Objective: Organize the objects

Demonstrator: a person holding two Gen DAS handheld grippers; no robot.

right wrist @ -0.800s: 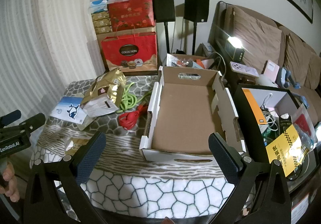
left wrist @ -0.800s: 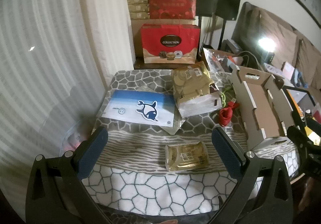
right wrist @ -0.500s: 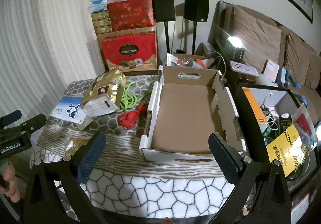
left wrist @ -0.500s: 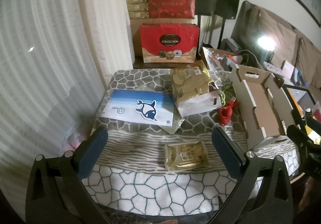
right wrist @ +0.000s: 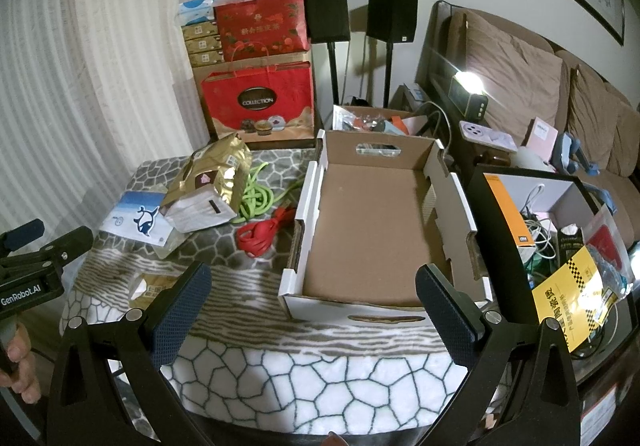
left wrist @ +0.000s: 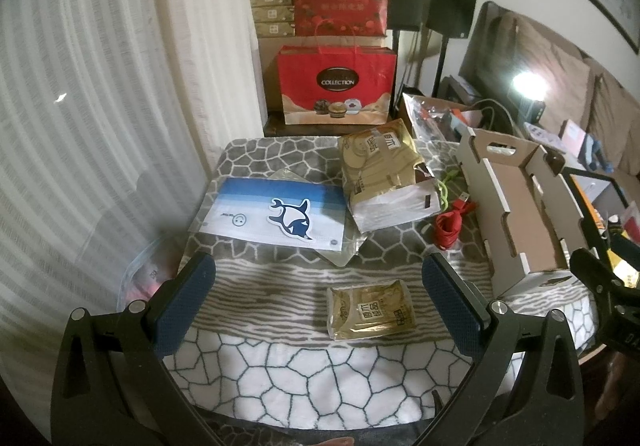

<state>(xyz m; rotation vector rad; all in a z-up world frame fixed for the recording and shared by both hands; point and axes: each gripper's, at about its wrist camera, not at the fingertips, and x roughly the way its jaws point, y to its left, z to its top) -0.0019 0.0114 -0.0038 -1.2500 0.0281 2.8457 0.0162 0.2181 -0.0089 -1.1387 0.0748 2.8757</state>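
Both grippers hover with fingers apart, holding nothing; the small gold packet (left wrist: 370,311) lies between the left gripper (left wrist: 318,300) fingers, likely first into the cardboard box (right wrist: 372,222).

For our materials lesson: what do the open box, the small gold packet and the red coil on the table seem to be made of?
Open brown-and-white box: corrugated cardboard, matte; fluted cut edges and punched handle slots show.
Small gold packet: probably plastic or foil film, glossy; it glints and crinkles.
Red coiled cable: likely rubber- or plastic-sheathed; smooth, bending loops.
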